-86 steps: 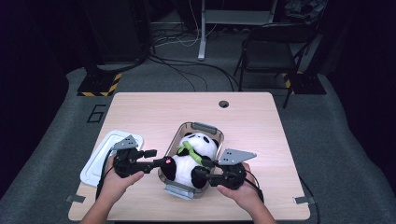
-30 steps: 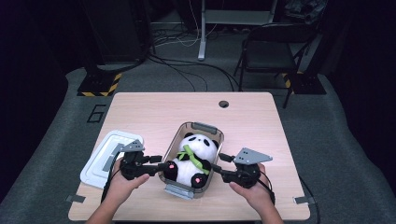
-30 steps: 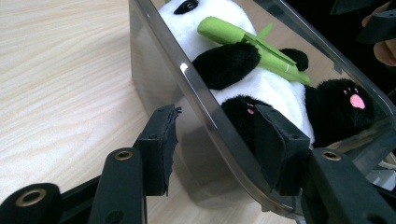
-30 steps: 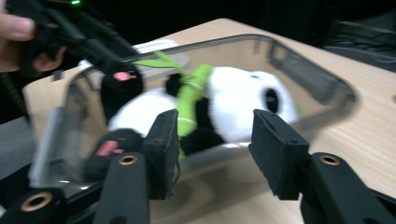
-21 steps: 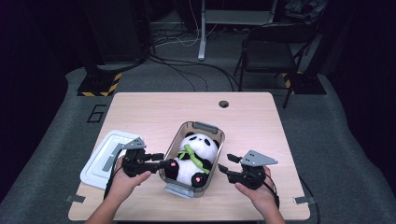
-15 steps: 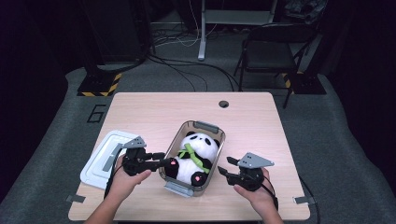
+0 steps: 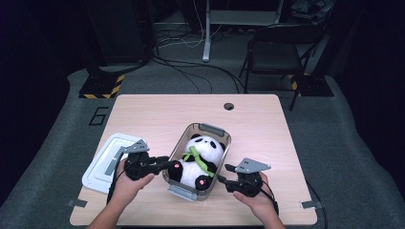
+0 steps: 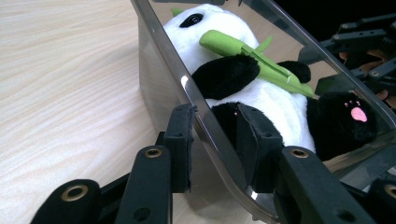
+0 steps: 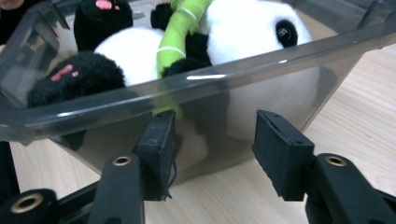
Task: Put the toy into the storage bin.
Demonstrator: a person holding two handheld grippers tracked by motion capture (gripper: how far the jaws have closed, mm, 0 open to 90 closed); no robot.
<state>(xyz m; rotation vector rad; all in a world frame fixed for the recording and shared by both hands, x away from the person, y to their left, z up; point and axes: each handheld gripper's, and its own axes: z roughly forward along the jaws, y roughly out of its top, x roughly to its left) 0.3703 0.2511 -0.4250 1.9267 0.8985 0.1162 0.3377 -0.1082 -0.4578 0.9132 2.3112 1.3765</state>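
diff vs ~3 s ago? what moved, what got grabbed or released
Both hand-held grippers came off the panda. The left hand-held gripper has just been closing its jaws over the bin's left wall, one pad outside, one inside. The right hand-held gripper backed out and dropped beside the bin's right wall, jaws open, holding nothing. Panda, bin and white lid stayed put.

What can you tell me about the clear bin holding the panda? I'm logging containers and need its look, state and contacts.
The bin is a smoky, see-through plastic tub, oblong with rounded corners, a grey handle at each short end, and no lid on. It stands upright, turned at a slant, on the wooden table and holds a plush panda lying on its back. The left gripper straddles one long wall, its jaws just closing, one inside and one outside. The right gripper stands open by the opposite wall, below the rim.
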